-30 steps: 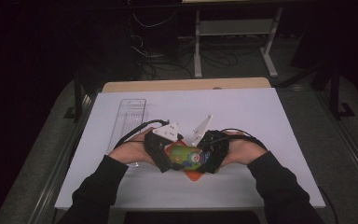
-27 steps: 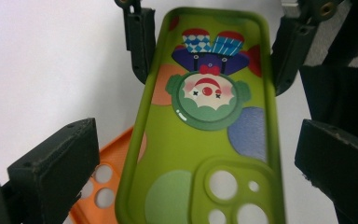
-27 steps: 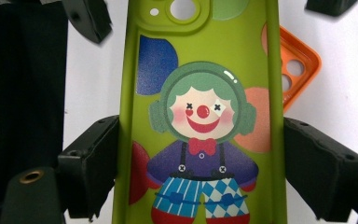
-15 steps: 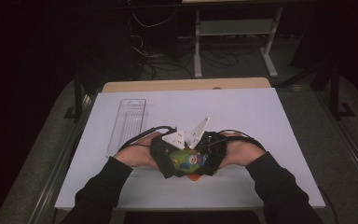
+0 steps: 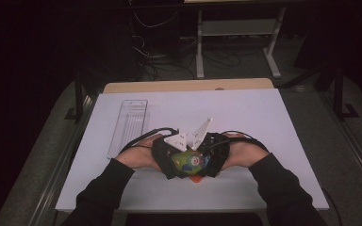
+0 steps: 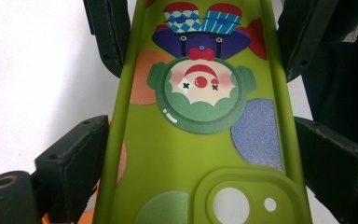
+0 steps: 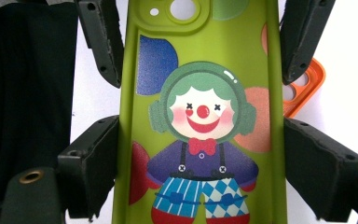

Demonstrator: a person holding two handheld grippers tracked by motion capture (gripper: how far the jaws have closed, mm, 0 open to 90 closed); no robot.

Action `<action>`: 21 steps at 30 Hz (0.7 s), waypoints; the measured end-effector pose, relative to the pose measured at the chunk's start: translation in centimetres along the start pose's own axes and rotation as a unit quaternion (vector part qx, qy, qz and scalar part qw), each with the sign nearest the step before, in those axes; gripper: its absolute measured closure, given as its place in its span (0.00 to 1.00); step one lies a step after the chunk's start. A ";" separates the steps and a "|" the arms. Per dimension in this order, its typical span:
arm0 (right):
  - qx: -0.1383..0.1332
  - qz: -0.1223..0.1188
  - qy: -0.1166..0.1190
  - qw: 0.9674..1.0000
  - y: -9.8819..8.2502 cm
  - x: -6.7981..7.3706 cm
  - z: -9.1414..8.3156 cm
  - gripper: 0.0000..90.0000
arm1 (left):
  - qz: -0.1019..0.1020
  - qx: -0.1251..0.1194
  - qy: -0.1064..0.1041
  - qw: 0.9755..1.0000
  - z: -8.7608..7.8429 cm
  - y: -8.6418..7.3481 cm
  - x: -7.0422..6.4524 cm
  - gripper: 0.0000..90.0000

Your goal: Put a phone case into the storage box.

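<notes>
Clear plastic tray [image 5: 128, 127] beside tongs [image 5: 169, 162]

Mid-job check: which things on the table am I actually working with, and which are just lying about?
In the job:
- green clown phone case, clamped from both ends
- left tongs, which have just been closing on the case
- right tongs, gripping its other end

Lying about:
- orange phone case, beneath the green one
- clear plastic tray, far left
- white table
</notes>
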State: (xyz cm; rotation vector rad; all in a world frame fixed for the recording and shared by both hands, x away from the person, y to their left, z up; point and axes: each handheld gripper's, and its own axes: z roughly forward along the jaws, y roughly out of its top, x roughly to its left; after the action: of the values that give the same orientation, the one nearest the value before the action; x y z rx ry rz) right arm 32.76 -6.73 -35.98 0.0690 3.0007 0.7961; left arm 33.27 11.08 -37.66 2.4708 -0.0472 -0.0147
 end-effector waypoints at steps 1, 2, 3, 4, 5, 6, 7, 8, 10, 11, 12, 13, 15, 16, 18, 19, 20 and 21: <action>0.000 0.000 0.000 1.000 0.0 0.0 0.0 0.17 | 0.000 -0.001 0.000 1.000 0.0 0.0 0.0 0.10; 0.000 0.000 -0.001 1.000 0.0 0.0 0.0 0.17 | -0.002 -0.006 -0.001 1.000 0.0 0.0 0.0 0.11; -0.001 -0.001 -0.001 1.000 0.0 0.0 -0.1 0.17 | 0.005 0.001 0.000 1.000 0.0 0.0 0.1 0.11; -0.002 -0.002 -0.001 1.000 0.0 0.0 -0.1 0.17 | 0.005 0.000 -0.001 1.000 0.0 0.0 0.1 0.12; -0.003 -0.002 -0.001 1.000 0.0 0.0 -0.1 0.17 | 0.006 0.000 -0.002 1.000 0.0 -0.1 0.1 0.13; -0.002 0.000 -0.001 1.000 0.0 0.0 -0.2 0.17 | 0.005 -0.002 -0.003 1.000 0.0 -0.1 0.1 0.15; -0.004 0.002 -0.001 1.000 0.0 0.1 -0.2 0.17 | 0.004 -0.005 -0.004 1.000 0.0 -0.1 0.1 0.15; -0.004 0.002 0.000 1.000 0.0 0.1 -0.2 0.17 | 0.004 -0.006 -0.005 1.000 0.0 -0.1 0.1 0.15; -0.003 0.002 0.001 1.000 0.0 0.1 -0.2 0.17 | 0.003 -0.006 -0.008 1.000 0.0 -0.2 0.1 0.15; -0.003 0.003 0.002 1.000 0.0 0.1 -0.2 0.17 | 0.006 -0.003 -0.009 1.000 0.0 -0.2 0.2 0.15; -0.003 0.003 0.001 1.000 0.0 0.1 -0.1 0.17 | -0.007 -0.010 -0.014 1.000 0.2 -0.2 0.0 0.16; 0.000 -0.001 0.002 1.000 0.0 0.0 -0.1 0.17 | -0.007 -0.011 -0.015 1.000 0.2 -0.2 0.0 0.16; 0.001 0.000 0.003 1.000 0.0 0.0 0.0 0.17 | -0.004 -0.011 -0.013 1.000 0.2 -0.2 0.0 0.16; 0.001 0.000 0.004 1.000 0.0 0.0 0.0 0.17 | -0.004 -0.012 -0.013 1.000 0.2 -0.2 0.0 0.17; -0.001 -0.003 -0.003 1.000 -0.1 0.0 -0.2 0.17 | 0.009 -0.005 -0.007 1.000 0.0 -0.1 0.3 0.17; -0.007 -0.002 -0.008 1.000 -0.1 0.1 -0.2 0.17 | 0.002 -0.011 -0.008 1.000 0.0 -0.1 0.2 0.17; -0.011 -0.008 -0.011 1.000 -0.2 0.1 -0.3 0.17 | 0.000 -0.011 -0.009 1.000 0.0 0.0 0.2 0.17; -0.015 -0.007 -0.011 1.000 -0.3 0.1 -0.3 0.16 | -0.001 -0.014 -0.005 1.000 0.0 0.0 0.1 0.17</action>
State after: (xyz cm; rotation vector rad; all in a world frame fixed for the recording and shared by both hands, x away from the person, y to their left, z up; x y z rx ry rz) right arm 32.59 -7.12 -35.86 0.0561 2.9648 0.8336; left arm 33.36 11.09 -37.63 2.4433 -0.0482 -0.0271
